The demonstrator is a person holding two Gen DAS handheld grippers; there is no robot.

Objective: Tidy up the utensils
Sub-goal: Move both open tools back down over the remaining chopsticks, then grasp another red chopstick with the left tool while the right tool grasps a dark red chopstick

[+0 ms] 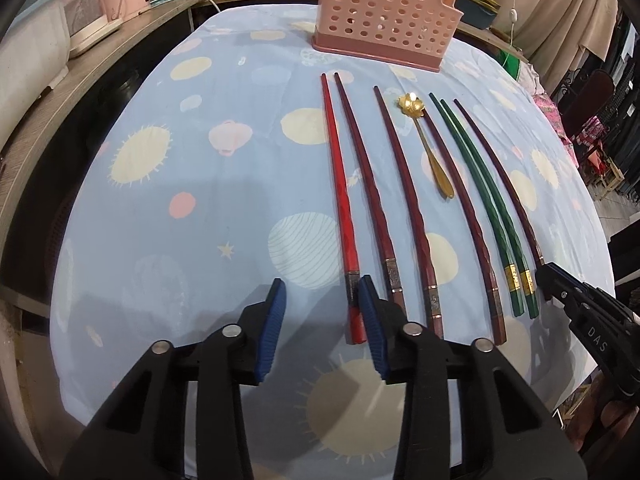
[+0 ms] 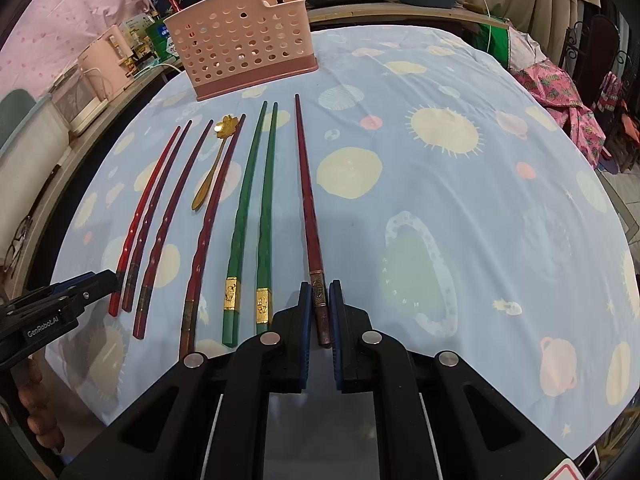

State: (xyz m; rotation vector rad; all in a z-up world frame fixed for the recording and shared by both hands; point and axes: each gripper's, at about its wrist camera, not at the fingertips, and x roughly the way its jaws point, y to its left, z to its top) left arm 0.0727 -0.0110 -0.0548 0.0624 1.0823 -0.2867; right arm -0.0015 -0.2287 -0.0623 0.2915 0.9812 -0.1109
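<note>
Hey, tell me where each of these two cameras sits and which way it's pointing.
Left wrist: rides on the left hand-held gripper, low over the table, looking forward along the red chopstick toward the pink basket; its own open fingers fill the foreground.
Right wrist: rides on the right hand-held gripper, facing the same way; its fingers straddle the dark red chopstick.
Shared: both see the basket, green chopsticks, gold spoon, blue tablecloth, and each other's gripper at the frame edge.

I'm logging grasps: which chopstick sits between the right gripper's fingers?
The dark red chopstick at the far right of the row, beside the green pair. Its banded end lies between the right gripper fingers; every other chopstick lies left of it.
</note>
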